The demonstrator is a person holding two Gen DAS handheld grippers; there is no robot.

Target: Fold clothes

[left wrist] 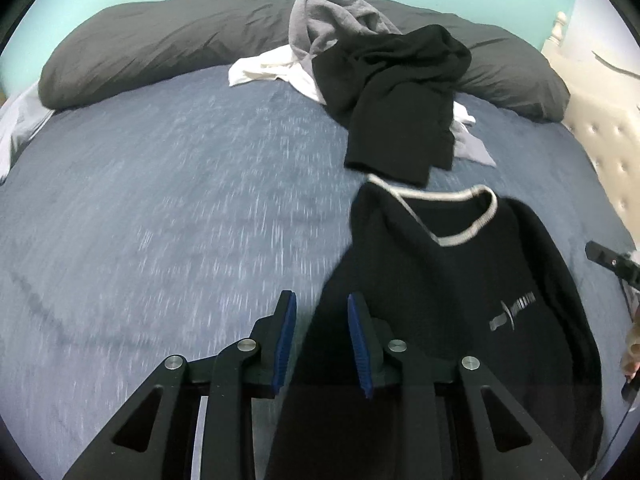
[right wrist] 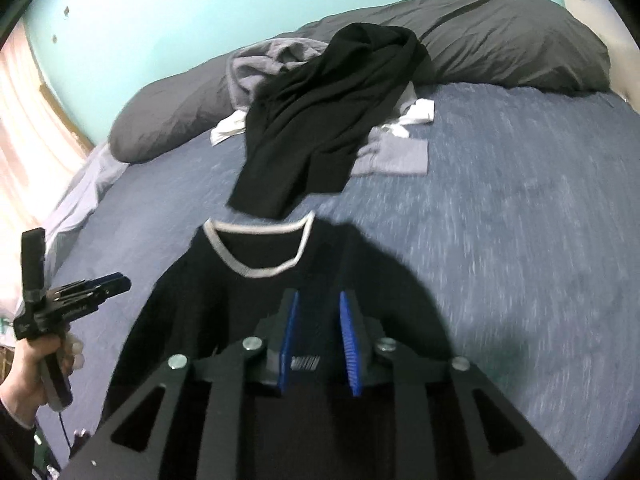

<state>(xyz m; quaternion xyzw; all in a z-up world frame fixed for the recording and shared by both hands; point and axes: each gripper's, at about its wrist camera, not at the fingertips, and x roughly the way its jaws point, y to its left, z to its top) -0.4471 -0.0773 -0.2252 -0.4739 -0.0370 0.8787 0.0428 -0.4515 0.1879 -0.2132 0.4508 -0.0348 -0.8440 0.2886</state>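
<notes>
Left wrist view: the left tool (left wrist: 322,312) hangs released, its blue pads apart, over the left edge of a black sweater (left wrist: 460,300) with a white neckline. The sweater lies front up on the blue bed (left wrist: 160,208), sleeves tucked in or draped out of sight; I cannot tell which. Behind it sits an unfolded pile: a black garment (left wrist: 392,96), a grey garment (left wrist: 332,20) and a white garment (left wrist: 260,68) against the dark pillow (left wrist: 160,48).

Right wrist view: the right tool (right wrist: 319,312) is also released, empty, above the sweater's chest. A hand (right wrist: 36,352) holds the left tool at the left edge.

No folded stack shows; the pile clearly remains to be folded, and the sweater looks flat rather than finished.
</notes>
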